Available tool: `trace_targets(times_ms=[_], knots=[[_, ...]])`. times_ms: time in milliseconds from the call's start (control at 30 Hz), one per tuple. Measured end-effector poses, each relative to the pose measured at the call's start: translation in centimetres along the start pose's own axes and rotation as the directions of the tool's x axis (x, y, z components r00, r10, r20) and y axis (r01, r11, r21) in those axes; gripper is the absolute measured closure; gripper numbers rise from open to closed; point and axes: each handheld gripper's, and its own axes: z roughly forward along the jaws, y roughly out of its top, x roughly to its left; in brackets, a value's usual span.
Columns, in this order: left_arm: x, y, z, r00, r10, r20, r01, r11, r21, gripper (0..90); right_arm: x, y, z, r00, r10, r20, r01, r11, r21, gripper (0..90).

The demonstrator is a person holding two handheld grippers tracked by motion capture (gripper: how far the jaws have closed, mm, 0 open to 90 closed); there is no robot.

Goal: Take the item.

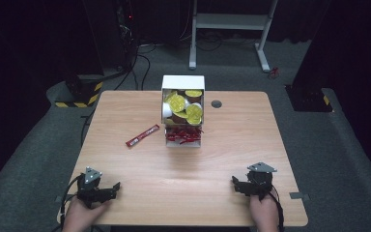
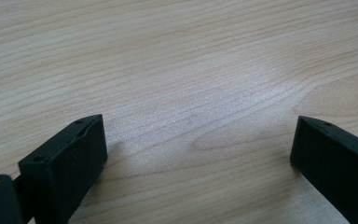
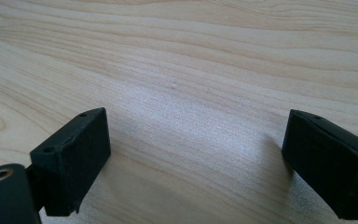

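Each claw, left claw (image 1: 117,186) and right claw (image 1: 234,180), was a black assembly topped by a grey three-cornered plate. Black cables trailed back past the bare hands. The jaws were matte black rectangular blocks with small screw holes.

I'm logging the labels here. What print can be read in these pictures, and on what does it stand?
None can be read.
Red sachet: light print along it, too small to read.
Yellow lids in the white box: marks blurred, unreadable.
Table: bare wood, no text.
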Motion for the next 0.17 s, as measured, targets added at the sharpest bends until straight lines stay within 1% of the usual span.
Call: trace_targets(times_ms=[133, 167], knots=[[-0.04, 0.03, 0.05, 1.0, -0.002, -0.001, 0.002, 1.0, -0.002, 3.9, 0.0, 0.01, 0.0, 1.0, 0.001, 0.003, -0.001, 1.0, 0.0, 7.6], [-0.06, 0.04, 0.05, 1.0, -0.004, -0.001, 0.004, 1.0, -0.001, 3.9, -0.02, 0.02, 0.04, 0.9999, 0.005, 0.01, -0.005, 1.0, -0.003, 7.6]])
